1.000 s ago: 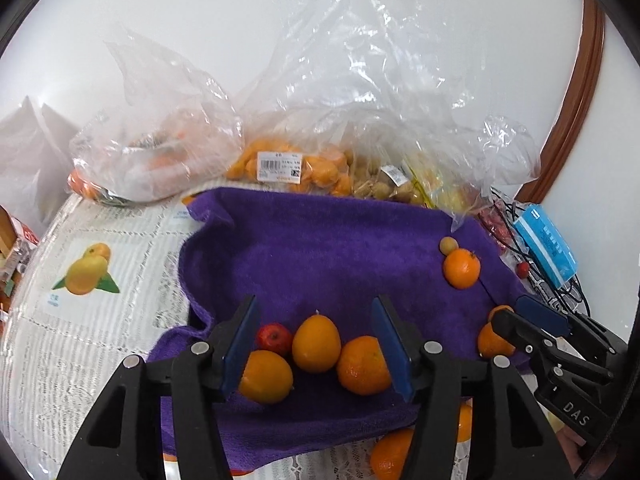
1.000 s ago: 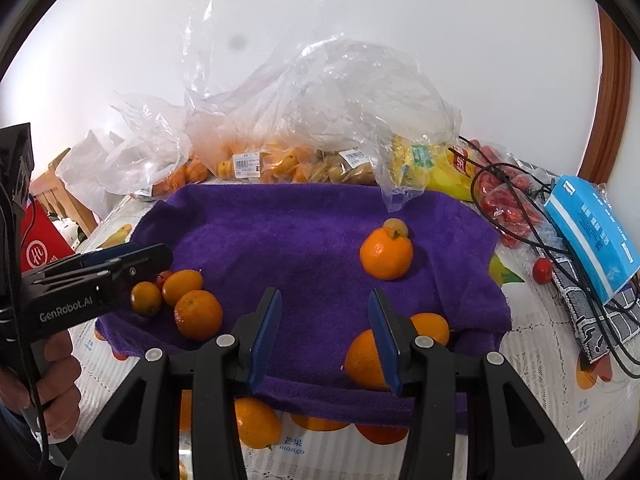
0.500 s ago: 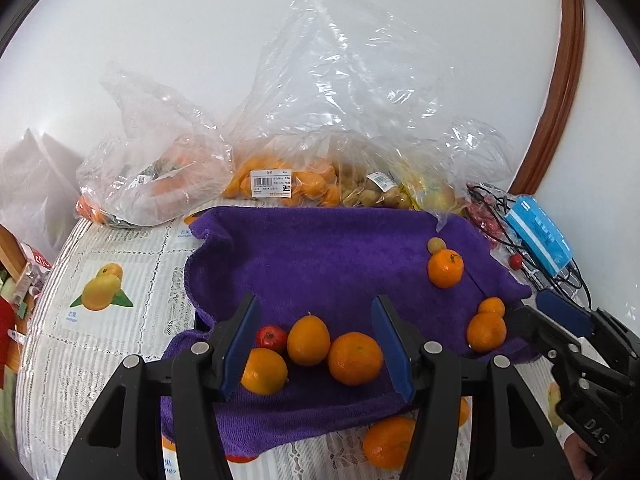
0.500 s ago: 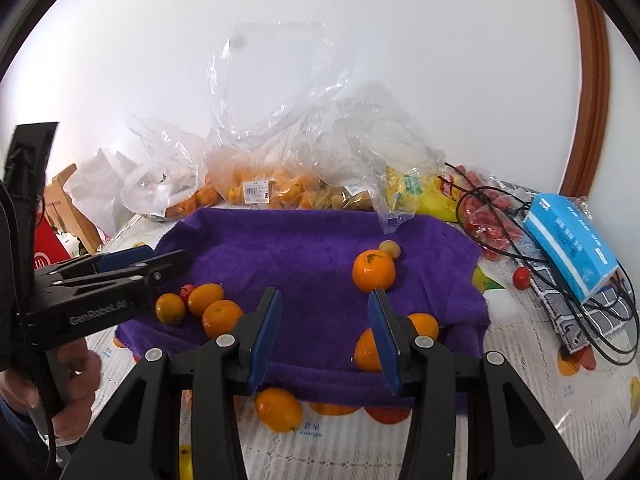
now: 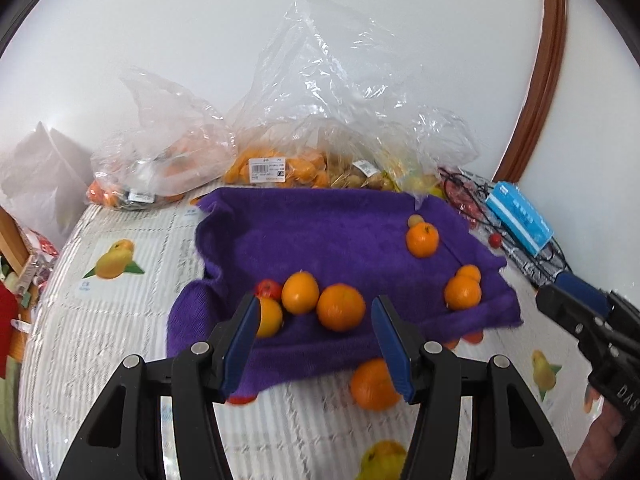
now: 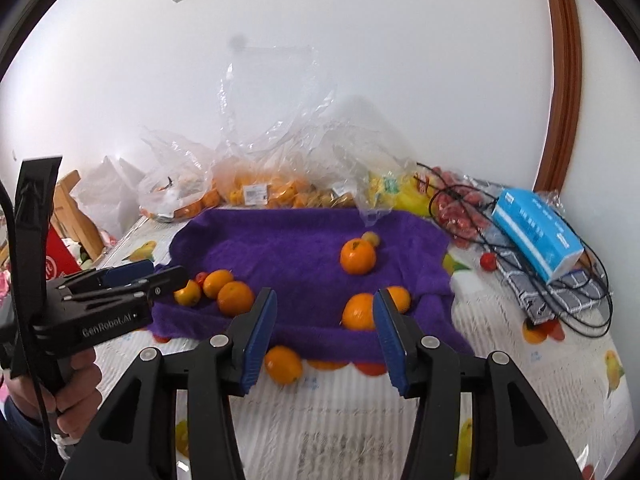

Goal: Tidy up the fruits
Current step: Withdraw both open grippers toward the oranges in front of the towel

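A purple towel (image 5: 340,232) (image 6: 288,248) lies on the table with several oranges on it. Three oranges (image 5: 340,307) and a small red fruit (image 5: 268,289) lie at its near left; the same group shows in the right wrist view (image 6: 235,298). One orange (image 5: 422,239) (image 6: 357,256) with a small yellow fruit behind it sits far right. Two oranges (image 5: 463,292) (image 6: 358,311) sit at the near right edge. One orange (image 5: 374,384) (image 6: 283,364) lies off the towel on the tablecloth. My left gripper (image 5: 316,340) is open and empty above the near edge. My right gripper (image 6: 324,332) is open and empty.
Clear plastic bags of fruit (image 5: 280,168) stand behind the towel against the wall. A blue box (image 6: 536,232), black cables (image 6: 560,296) and a small red fruit (image 6: 487,260) lie at the right. The tablecloth (image 5: 100,320) has printed fruit pictures.
Both grippers have pulled back and up from the towel, so the fruit looks smaller and farther. The orange off the towel has come into fuller view. Both stayed open.
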Demonstrator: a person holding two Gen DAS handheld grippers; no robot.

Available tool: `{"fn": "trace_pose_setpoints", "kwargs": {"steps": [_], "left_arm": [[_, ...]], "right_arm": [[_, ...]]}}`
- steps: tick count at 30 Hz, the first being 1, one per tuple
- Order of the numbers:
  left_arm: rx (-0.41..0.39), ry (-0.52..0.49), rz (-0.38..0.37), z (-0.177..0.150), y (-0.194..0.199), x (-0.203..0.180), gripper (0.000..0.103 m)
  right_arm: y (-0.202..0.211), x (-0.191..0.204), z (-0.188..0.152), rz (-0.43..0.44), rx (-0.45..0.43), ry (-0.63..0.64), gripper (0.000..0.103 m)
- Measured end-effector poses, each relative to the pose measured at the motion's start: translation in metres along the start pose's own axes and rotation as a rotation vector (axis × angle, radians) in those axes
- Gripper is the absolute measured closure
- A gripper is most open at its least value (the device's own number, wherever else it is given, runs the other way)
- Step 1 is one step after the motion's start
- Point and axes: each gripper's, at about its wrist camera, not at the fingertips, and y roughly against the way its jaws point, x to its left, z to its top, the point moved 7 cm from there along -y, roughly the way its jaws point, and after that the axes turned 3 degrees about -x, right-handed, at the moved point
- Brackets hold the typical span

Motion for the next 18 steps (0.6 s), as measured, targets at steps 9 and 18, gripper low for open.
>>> {"fn": "trace_pose_setpoints", "kwargs": {"steps": [9,18], "left_arm": [[-0.009,0.015,0.041,-0.02,0.032,0.019,0.047],[0.042,0.022,0.061,-0.041,0.029,0.036,0.047]], "right_arm": [[0.018,0.012,-0.019,0.031,0.013,-0.018,0.053],[0.009,0.025,-0.039,0.055,0.065,0.006,0.064]]}}
